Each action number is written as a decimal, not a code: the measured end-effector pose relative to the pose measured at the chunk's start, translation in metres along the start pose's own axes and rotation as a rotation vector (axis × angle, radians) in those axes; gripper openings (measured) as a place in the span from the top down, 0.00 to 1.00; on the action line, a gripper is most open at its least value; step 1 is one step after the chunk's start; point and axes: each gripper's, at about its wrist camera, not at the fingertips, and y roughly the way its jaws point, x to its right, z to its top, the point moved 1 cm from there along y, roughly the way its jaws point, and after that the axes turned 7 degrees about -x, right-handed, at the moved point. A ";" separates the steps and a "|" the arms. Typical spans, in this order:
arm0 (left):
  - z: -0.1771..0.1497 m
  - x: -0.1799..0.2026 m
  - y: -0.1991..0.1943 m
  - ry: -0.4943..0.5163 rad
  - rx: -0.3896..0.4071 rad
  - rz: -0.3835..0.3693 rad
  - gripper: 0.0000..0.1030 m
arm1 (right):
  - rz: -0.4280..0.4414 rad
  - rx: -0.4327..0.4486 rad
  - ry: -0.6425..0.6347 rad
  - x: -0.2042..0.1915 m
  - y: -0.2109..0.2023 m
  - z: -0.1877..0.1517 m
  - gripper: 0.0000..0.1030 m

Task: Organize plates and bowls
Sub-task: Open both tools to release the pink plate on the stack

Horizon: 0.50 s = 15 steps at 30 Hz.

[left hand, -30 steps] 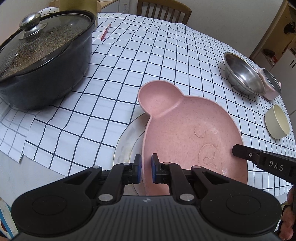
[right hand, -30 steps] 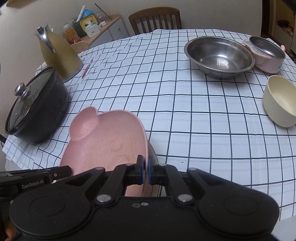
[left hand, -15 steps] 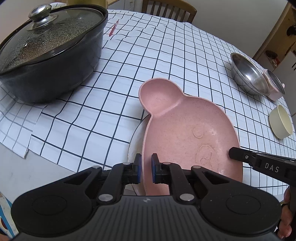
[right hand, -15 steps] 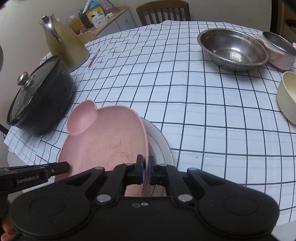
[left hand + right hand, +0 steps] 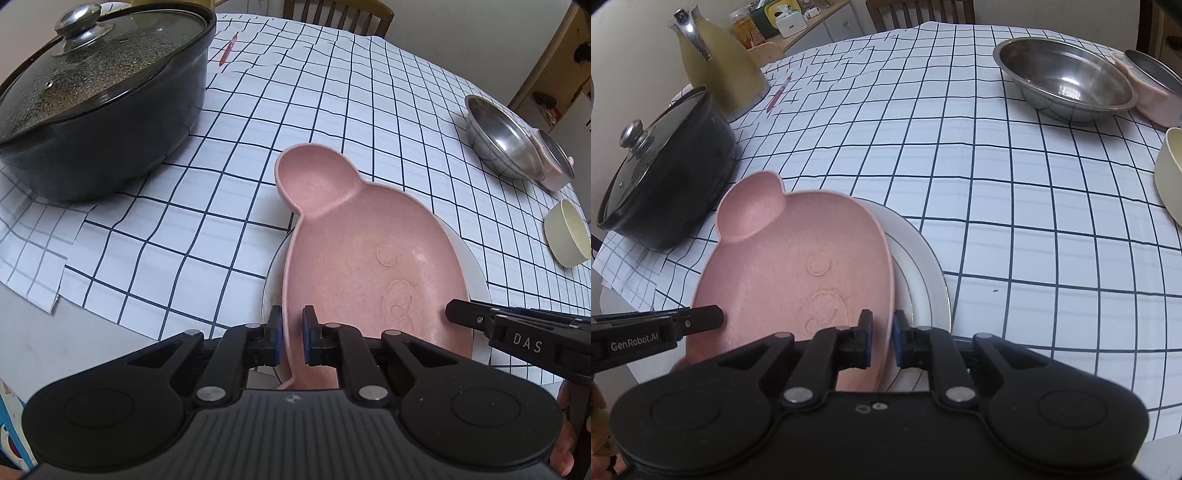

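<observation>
I see the tabletop [image 5: 997, 206] under a white checked cloth [image 5: 332, 110], with the big things at its edges. A black pot [image 5: 103, 110] with a glass lid [image 5: 92, 62] stands at the left, a yellow jug [image 5: 716, 62] just behind it. On the far right a steel bowl [image 5: 1063, 81] touches a pink bowl [image 5: 1152, 88], and a cream bowl [image 5: 569, 236] stands nearer, apart from them.

Near my edge a white plate [image 5: 923, 273] lies on the cloth, and the pink dish [image 5: 369, 266] with its round ear sits on top of it, shifted toward the pot so the plate's right side shows.

My left tool [image 5: 292, 338] is clamped on the dish's near left rim; the rim runs between its blue pads [image 5: 275, 334]. My right tool [image 5: 882, 341] straddles the dish's right rim, and its jaws are opening, with a gap showing on each side of the rim between them.

A red pen [image 5: 226, 54] lies on the cloth beyond the pot.
</observation>
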 end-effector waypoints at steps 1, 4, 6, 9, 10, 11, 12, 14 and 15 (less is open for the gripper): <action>0.000 0.000 0.000 0.001 0.001 0.002 0.90 | -0.005 0.001 -0.003 -0.001 0.001 0.000 0.84; 0.000 -0.002 0.000 -0.003 0.001 0.000 0.90 | -0.014 0.006 -0.007 -0.002 0.003 0.001 0.84; -0.001 -0.002 -0.001 -0.002 0.003 0.002 0.90 | -0.011 0.007 0.000 -0.001 0.002 0.002 0.81; -0.002 -0.003 -0.005 -0.001 0.014 0.001 0.90 | -0.003 0.010 0.000 -0.001 -0.001 0.002 0.78; -0.003 -0.003 -0.006 0.001 0.018 0.001 0.90 | 0.000 0.010 0.000 0.000 -0.002 0.002 0.77; -0.003 -0.003 -0.008 0.003 0.022 0.001 0.90 | 0.000 0.011 0.000 0.000 -0.004 0.002 0.75; -0.003 -0.003 -0.010 0.006 0.027 0.001 0.90 | 0.001 0.014 -0.002 -0.001 -0.006 0.001 0.74; -0.004 -0.002 -0.013 0.015 0.035 0.004 0.90 | 0.001 0.018 -0.013 -0.004 -0.009 0.000 0.72; -0.005 -0.002 -0.015 0.019 0.041 0.005 0.90 | 0.001 0.021 -0.017 -0.005 -0.011 -0.001 0.71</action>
